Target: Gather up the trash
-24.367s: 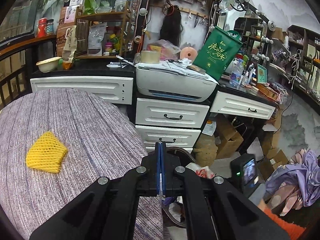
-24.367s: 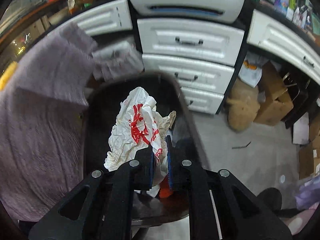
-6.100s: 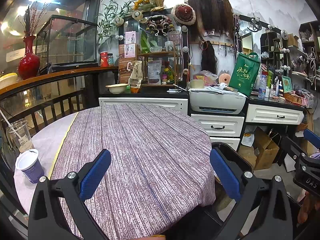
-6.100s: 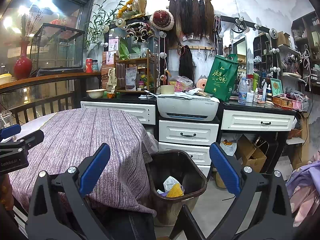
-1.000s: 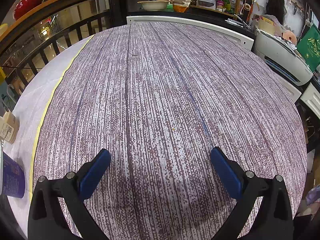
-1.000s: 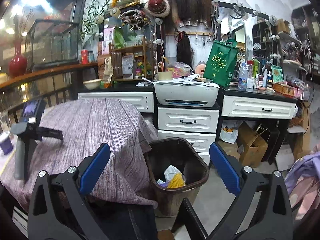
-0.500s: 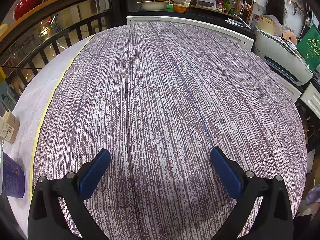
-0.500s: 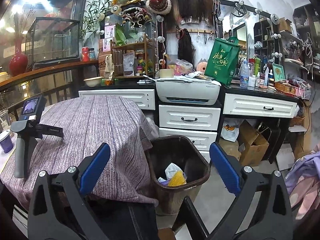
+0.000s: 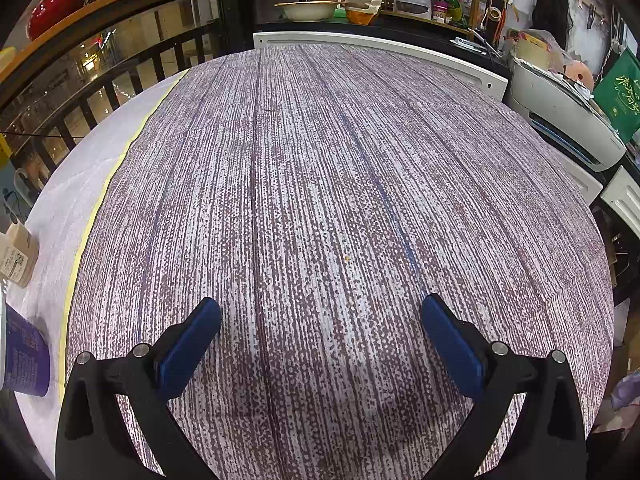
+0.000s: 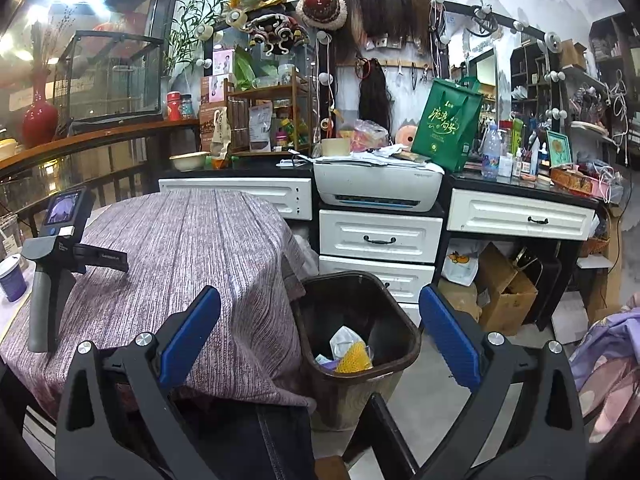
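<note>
My left gripper is open and empty and stands on the round table's purple striped cloth; its handle and screen show in the right wrist view. My right gripper is open and empty, held in the air back from the table. A dark brown trash bin stands on the floor beside the table and holds a yellow foam net, a white crumpled bag and other scraps.
A purple paper cup and a plastic cup stand at the table's left edge. White drawers with a printer are behind the bin. Cardboard boxes lie on the floor at right.
The left gripper has not moved on the table. The right gripper's view has shifted slightly; the bin and the standing left gripper sit a little differently in it.
</note>
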Available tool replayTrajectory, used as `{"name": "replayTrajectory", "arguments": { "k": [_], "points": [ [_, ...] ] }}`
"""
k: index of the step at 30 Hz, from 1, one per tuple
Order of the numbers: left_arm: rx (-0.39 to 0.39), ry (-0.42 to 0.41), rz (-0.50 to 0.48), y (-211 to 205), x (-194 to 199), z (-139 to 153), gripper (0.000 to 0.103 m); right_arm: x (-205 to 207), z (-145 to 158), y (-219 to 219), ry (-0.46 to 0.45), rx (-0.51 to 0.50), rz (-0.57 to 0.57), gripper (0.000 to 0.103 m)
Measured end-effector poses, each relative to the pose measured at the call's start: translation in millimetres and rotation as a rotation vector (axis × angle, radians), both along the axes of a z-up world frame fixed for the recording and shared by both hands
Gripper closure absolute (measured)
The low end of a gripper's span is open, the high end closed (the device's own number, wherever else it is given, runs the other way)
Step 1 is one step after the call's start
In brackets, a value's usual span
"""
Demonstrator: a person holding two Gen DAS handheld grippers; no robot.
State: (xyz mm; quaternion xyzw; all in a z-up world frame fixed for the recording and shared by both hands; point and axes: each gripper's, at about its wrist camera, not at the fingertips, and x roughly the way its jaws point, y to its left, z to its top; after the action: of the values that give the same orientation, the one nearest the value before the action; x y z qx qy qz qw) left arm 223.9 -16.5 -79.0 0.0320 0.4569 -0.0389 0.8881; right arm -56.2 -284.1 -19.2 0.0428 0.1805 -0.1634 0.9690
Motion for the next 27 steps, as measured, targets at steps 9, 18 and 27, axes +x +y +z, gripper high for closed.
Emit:
{"name": "replayTrajectory", "arguments": {
  "k": [9,18,27],
  "points": [
    [0.000,0.000,0.000,0,-1,0,0.004,-1,1,-5,-0.007,0.024,-0.010,0.005],
    [-0.001,0.000,0.000,0,1,0,0.004,4,-2,-13,0.016,0.070,-0.012,0.005],
    [0.001,0.000,0.000,0,0,1,0.004,1,-1,-15,0.007,0.056,-0.027,0.005]
  ]
}}
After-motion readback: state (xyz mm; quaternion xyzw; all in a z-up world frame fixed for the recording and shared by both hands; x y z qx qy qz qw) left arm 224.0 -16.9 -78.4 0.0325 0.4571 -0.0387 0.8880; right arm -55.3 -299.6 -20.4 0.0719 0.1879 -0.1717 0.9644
